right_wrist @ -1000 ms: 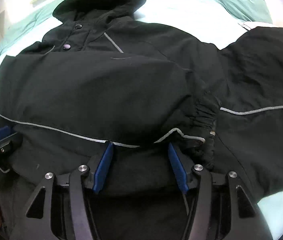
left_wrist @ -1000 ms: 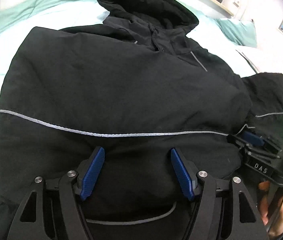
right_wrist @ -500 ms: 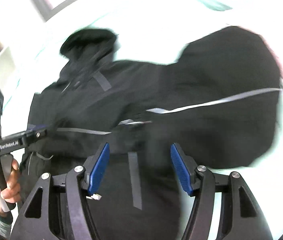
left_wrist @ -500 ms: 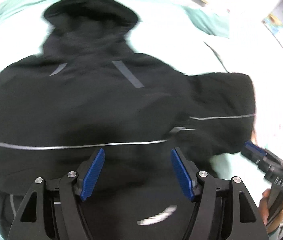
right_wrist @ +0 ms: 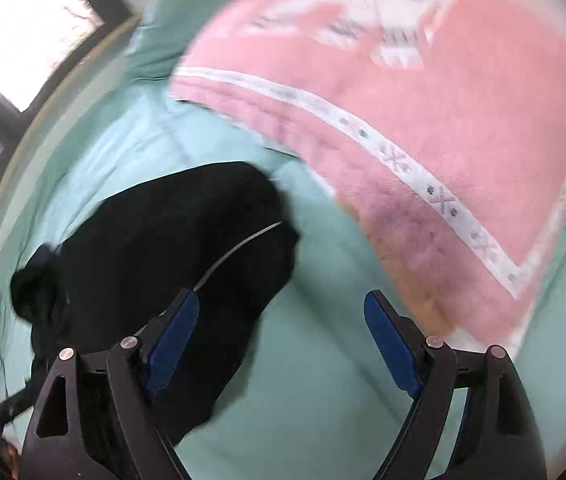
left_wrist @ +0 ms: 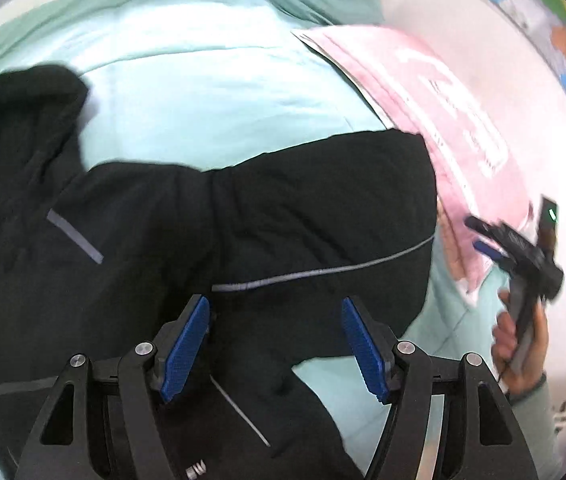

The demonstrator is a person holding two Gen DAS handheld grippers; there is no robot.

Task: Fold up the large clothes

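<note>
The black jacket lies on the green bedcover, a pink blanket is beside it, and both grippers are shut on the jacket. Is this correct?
Not fully. Both wrist views show the left gripper and right gripper open, gripping nothing. The black jacket does lie on the green bedcover, beside the pink blanket.

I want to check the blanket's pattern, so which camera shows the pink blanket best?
The right wrist view: the pink blanket fills the upper right, with its white patterned band visible, though motion-blurred. The left wrist view shows only a pale, washed-out strip of it beyond the black jacket, beside the right gripper.
</note>
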